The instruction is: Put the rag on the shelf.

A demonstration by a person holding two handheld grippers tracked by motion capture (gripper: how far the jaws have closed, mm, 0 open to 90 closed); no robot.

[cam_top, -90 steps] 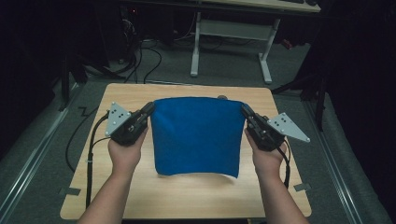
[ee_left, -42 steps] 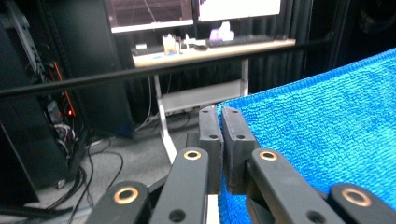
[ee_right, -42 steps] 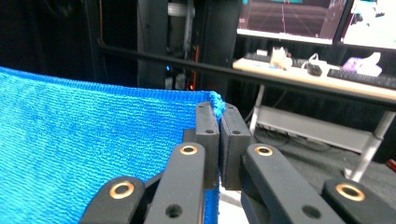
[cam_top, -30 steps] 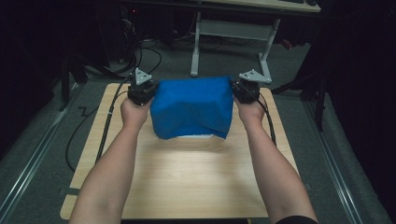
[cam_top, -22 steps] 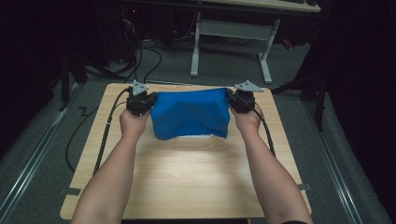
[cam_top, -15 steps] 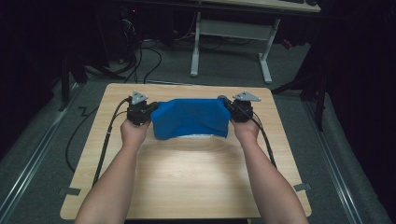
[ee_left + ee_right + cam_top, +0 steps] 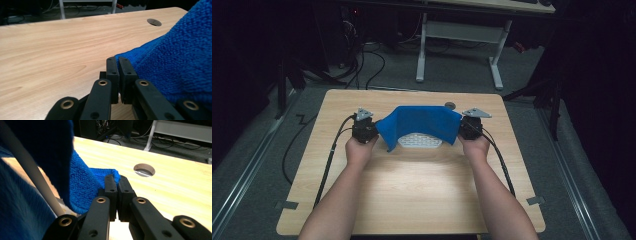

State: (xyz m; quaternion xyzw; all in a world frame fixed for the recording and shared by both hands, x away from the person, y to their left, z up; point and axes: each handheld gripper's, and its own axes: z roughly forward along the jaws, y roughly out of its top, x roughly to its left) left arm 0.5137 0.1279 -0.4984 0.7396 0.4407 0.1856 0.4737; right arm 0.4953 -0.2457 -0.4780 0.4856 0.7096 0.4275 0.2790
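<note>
A blue cloth [image 7: 419, 125] hangs stretched between the two tools over the far half of the table [image 7: 412, 190], roughly midway between its left and right edges. The left tool [image 7: 371, 131] holds the cloth's left corner and the right tool [image 7: 460, 129] its right corner; each is gripped by a hand [image 7: 359, 147], the other hand [image 7: 475, 146] being on the right.

In the left gripper view the left tool's [image 7: 117, 75] jaws are pressed together, with the cloth [image 7: 175, 62] meeting them from the right; the cloth's edge seems to be pinched between them, though the exact bite is hard to see. In the right gripper view the right tool's [image 7: 117, 192] jaws are clamped on a small fold of cloth [image 7: 85, 187] that pokes out at their tips.

Under the draped cloth, a white object with a perforated or patterned top [image 7: 419, 141] lies on the table; its lower edge shows below the cloth's hem. A pale rod or rim [image 7: 32, 170] crosses the right gripper view in front of the cloth.

A round hole [image 7: 450, 105] sits in the table near the far edge, just beyond the cloth; it also appears in the left gripper view [image 7: 154, 22] and the right gripper view [image 7: 144, 170]. Cables [image 7: 334, 150] trail from both tools toward the near edge.
</note>
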